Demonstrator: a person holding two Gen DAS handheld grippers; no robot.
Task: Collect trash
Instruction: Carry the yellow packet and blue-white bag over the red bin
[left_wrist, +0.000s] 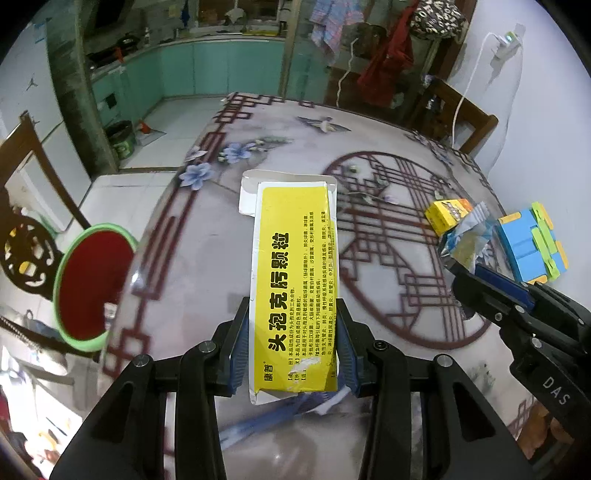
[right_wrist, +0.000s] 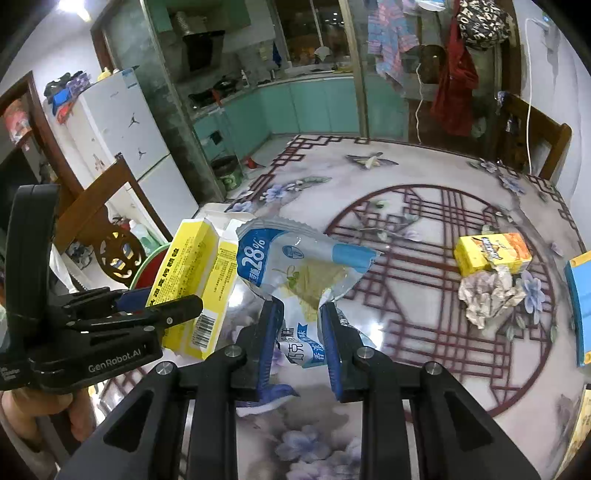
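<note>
Crumpled paper (right_wrist: 491, 295): R view only.

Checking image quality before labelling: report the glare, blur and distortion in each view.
Left wrist: fisheye bends the table edge, glare sheens the tabletop near the red bin, the medicine box print is sharp. Right wrist: a ceiling light flares top left, the snack wrapper reads clearly, corners vignette black, the crumpled paper is slightly soft.
</note>
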